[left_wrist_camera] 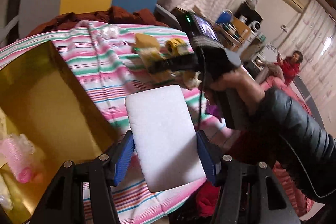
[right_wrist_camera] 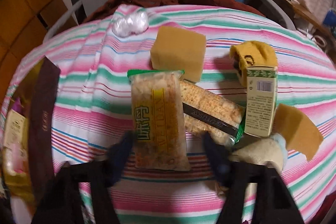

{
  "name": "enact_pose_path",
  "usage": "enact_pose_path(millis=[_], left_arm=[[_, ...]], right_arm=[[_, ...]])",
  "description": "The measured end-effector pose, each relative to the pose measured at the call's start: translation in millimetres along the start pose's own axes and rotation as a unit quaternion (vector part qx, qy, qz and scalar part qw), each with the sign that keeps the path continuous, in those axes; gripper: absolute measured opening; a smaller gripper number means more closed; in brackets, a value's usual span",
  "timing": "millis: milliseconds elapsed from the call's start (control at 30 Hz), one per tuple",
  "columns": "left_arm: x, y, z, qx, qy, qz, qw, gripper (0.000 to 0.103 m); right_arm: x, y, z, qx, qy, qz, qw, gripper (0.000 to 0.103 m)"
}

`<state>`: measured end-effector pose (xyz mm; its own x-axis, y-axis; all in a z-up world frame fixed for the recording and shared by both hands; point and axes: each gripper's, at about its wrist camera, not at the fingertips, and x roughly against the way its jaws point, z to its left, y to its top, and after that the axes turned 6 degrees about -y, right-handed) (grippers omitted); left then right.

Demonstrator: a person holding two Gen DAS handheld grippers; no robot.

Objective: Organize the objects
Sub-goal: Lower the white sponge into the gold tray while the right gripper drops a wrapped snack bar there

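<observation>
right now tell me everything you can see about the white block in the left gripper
The white block is a plain rectangular slab with rounded corners and a faintly grainy, matte surface, like foam or a sponge. It has no label or marks. The left gripper clamps it by its long sides between the blue pads, holding it above the striped cloth, beside the gold box. Nothing else visibly touches it.

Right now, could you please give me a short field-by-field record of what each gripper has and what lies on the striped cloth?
left gripper: shut on white foam block
right gripper: open, fingers either side of snack packet, not yet closed
gold box: open, holds pink hair roller
striped cloth: carries second snack packet, yellow sponge, green carton, clear wrap ball
snack packets: overlapping, the straddled one on top
</observation>
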<state>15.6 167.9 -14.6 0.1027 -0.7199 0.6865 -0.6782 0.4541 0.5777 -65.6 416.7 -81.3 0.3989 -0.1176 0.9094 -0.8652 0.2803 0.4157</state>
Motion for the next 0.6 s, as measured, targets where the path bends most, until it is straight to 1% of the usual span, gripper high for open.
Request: enact_pose_path(millis=[33,100,200,300,400,500,600], left_arm=[[2,1,5,0.007,0.004,-0.004,1.0,0.059],[7,1,13,0.018,0.012,-0.012,0.9997,0.059],[17,2,27,0.036,0.028,-0.026,0.9986,0.059],[29,6,41,0.05,0.045,-0.043,0.9968,0.059],[41,11,56,0.068,0.069,-0.061,0.9934,0.059],[56,17,77,0.088,0.098,-0.079,0.9881,0.06],[67,26,102,0.107,0.131,-0.094,0.9811,0.06]], right_arm=[[1,0,1,0.003,0.0,-0.003,1.0,0.043],[7,-2,5,0.017,-0.01,-0.015,1.0,0.042],[14,-5,7,0.016,0.007,-0.02,1.0,0.041],[32,-6,11,0.008,0.045,-0.036,0.998,0.041],[53,-7,21,0.004,0.086,-0.055,0.995,0.041],[70,-8,42,0.012,0.124,-0.066,0.99,0.041],[82,-7,73,0.034,0.152,-0.074,0.985,0.041]])
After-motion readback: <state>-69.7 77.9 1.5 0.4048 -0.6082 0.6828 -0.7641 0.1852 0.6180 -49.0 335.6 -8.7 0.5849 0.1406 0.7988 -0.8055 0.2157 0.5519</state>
